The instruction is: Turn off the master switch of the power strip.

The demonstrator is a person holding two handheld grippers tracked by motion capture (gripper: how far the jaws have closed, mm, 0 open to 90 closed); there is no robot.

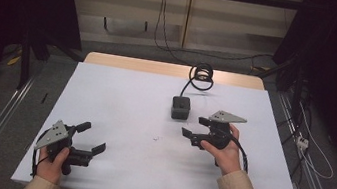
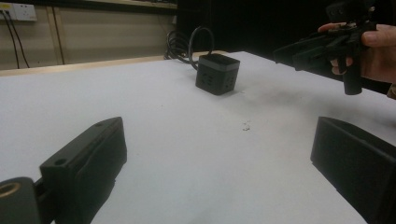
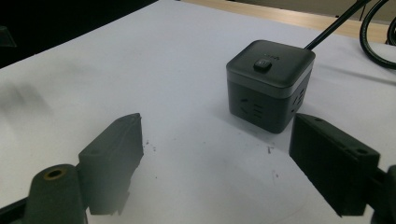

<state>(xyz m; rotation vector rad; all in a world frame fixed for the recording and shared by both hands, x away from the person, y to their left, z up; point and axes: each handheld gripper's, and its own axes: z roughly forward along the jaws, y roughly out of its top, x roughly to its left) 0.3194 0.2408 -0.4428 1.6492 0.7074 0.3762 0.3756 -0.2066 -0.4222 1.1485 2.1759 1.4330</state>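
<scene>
A matte black, round-cornered cube socket (image 1: pixel 180 107) sits mid-counter (image 1: pixel 118 112), its cable coiling toward the far edge. The right tongs (image 1: pixel 193 128) gape empty just beside it; the left tongs (image 1: pixel 91 137) gape empty near the front edge.

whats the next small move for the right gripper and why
Probably ease the right gripper forward toward the black cube socket. Its jaws stand open with nothing between them, and the cube sits just ahead of them on the white table, untouched.

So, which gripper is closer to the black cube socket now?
Right. The right gripper is just in front of the cube socket, not touching; the left gripper is far away at the table's near left corner.
</scene>
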